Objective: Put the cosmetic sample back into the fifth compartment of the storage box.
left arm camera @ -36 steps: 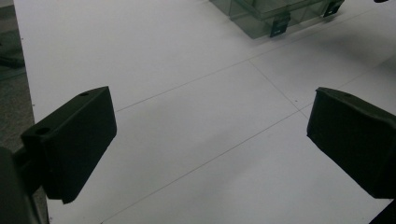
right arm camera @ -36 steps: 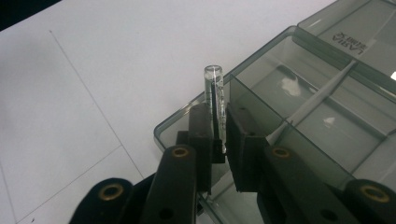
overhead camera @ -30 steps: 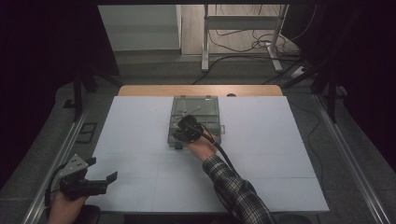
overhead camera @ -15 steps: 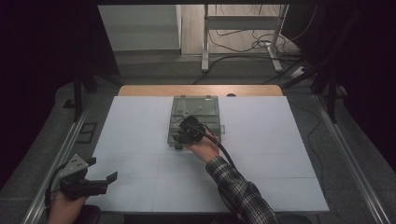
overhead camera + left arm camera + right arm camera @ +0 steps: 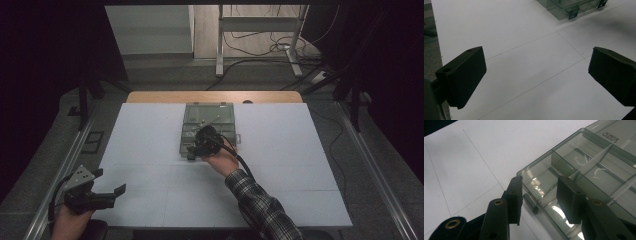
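Observation:
A smoky clear plastic compartment box [image 5: 215, 116] lies in the middle of the white table. My right gripper [image 5: 196, 148] is at the box's near left corner. In the right gripper view it [image 5: 539, 195] straddles the front wall of the box [image 5: 599, 170], one jaw outside and one over a compartment. A small black latch [image 5: 530, 202] sits between the jaws. The jaws have just been opening, and the pads stand clear of the wall. My left gripper [image 5: 109, 193] hovers wide open at the table's near left edge, nothing between its fingers [image 5: 464, 72].
The white table top [image 5: 300, 165] has thin grid lines. A far corner of the box [image 5: 564, 8] appears in the left gripper view. Metal rails [image 5: 65, 165] run along both sides of the table. Cables and a stand's legs lie on the floor behind.
The right hand has edged slightly toward the box's near edge. The left gripper has stayed where it was.

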A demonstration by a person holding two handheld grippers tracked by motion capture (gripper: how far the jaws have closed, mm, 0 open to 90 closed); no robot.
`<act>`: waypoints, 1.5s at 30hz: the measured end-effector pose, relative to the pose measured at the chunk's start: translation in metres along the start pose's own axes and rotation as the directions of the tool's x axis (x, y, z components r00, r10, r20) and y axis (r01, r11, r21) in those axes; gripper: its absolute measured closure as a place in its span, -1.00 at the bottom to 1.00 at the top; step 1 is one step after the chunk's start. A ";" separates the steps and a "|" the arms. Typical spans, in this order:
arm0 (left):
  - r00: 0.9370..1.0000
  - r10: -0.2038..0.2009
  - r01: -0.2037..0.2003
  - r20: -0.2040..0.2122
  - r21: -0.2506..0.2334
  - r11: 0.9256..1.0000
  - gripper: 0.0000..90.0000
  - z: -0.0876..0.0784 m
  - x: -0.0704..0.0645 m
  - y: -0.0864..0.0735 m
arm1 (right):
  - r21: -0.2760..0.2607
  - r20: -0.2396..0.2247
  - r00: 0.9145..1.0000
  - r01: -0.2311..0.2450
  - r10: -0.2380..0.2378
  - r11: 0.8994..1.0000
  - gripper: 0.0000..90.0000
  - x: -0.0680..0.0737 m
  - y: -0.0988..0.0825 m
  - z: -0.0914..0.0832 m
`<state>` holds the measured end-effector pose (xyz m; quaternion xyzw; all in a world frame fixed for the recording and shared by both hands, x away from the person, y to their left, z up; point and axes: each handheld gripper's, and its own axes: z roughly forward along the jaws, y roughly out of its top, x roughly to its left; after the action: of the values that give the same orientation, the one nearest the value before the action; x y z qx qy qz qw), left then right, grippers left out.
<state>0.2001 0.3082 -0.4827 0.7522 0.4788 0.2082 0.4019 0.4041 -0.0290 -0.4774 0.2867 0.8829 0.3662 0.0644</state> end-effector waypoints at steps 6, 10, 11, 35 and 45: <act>1.000 0.001 -0.001 -0.002 0.000 1.000 -0.95 0.000 0.000 0.000 | 0.002 -0.002 1.000 0.008 -0.008 1.000 0.20 0.001 -0.003 -0.006; 1.000 0.001 -0.001 -0.001 0.000 1.000 -0.95 0.000 0.000 0.000 | 0.005 0.009 1.000 0.022 -0.022 1.000 0.11 0.002 -0.005 -0.010; 1.000 0.001 -0.001 -0.001 0.000 1.000 -0.95 0.000 0.000 0.000 | 0.005 0.009 1.000 0.022 -0.022 1.000 0.11 0.002 -0.005 -0.010; 1.000 0.007 -0.007 0.003 0.000 1.000 -0.95 0.000 -0.001 0.000 | 0.039 -0.007 1.000 -0.008 0.008 0.999 -0.30 -0.001 -0.020 -0.028; 1.000 0.008 -0.008 0.006 -0.001 1.000 -0.95 0.000 -0.001 0.000 | 0.059 0.017 1.000 0.011 -0.012 0.998 -0.75 -0.003 -0.025 -0.031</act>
<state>0.1998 0.3074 -0.4825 0.7546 0.4745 0.2079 0.4027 0.3853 -0.0632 -0.4723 0.2863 0.8945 0.3370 0.0656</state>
